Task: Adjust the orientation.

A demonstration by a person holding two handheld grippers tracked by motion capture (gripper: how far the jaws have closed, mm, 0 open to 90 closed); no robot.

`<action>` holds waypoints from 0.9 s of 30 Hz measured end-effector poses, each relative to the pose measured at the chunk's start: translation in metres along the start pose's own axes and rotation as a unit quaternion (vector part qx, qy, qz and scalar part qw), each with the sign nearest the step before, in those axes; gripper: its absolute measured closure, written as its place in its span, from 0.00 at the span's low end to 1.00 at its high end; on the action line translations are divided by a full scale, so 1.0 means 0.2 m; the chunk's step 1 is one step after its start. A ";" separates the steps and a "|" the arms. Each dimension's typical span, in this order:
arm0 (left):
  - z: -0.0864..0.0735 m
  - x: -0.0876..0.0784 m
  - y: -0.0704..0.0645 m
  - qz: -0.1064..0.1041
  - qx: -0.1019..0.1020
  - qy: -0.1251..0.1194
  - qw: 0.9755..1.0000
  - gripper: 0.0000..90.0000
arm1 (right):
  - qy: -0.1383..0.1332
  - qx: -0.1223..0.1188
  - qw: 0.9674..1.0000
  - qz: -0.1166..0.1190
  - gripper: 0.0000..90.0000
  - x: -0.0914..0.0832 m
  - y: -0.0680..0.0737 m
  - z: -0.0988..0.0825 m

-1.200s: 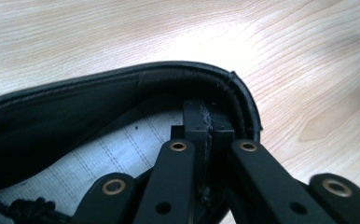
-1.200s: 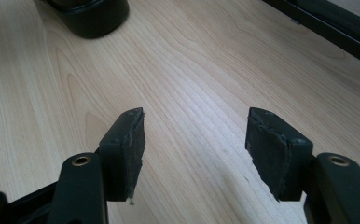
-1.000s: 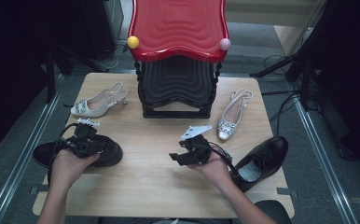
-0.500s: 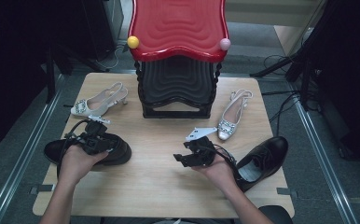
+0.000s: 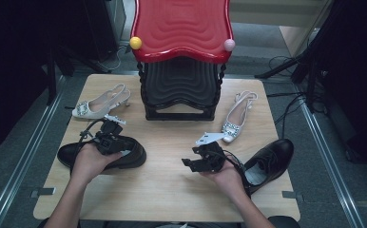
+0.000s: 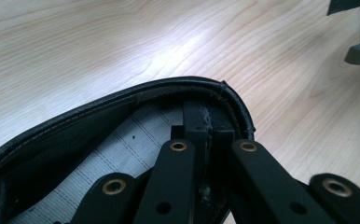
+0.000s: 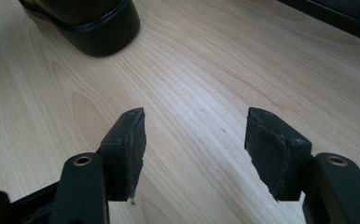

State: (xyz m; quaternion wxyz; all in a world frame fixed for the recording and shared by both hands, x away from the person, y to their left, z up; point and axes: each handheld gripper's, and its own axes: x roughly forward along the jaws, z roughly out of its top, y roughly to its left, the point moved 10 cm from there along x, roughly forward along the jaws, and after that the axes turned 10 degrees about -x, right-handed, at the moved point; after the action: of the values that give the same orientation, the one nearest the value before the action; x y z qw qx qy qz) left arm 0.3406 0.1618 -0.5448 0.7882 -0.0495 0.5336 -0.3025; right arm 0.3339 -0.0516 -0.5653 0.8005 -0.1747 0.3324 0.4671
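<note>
Black shoe [image 5: 124, 153] rim clenched in left tongs [image 5: 106, 140], toe pointing right toward released right tongs [image 5: 191, 159].

Grey floor [image 5: 24, 161] surrounds a light wooden table [image 5: 172, 194].

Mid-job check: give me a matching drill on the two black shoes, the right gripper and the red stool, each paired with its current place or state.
Things:
1. left black shoe
2. right black shoe
3. right gripper
4. red stool

Places or states:
A. stands at the table's far edge, between the two pale heeled shoes
B. jaws apart over bare wood, holding nothing
C. lies free on the table at the near right
D. clamped at its collar by the left gripper

Pairs: 1-D, 2-C, 3-B, 4-A
</note>
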 end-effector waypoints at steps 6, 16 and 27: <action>0.02 0.04 -0.06 -0.014 -0.001 0.007 1.000 1.00 | -0.004 0.012 1.000 -0.002 0.44 -0.02 -0.01 -0.02; 0.06 0.12 -0.19 -0.029 0.025 0.013 0.999 1.00 | -0.010 0.022 1.000 0.000 0.44 -0.03 0.02 -0.03; 0.10 0.20 -0.30 -0.041 0.040 0.010 0.998 1.00 | -0.013 0.026 1.000 -0.008 0.45 -0.04 0.03 -0.05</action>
State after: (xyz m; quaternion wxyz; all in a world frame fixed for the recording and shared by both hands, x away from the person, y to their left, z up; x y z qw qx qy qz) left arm 0.3420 0.0871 -0.5454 0.7713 -0.0366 0.5261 -0.3562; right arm 0.3215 -0.0592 -0.5658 0.8127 -0.1505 0.3323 0.4543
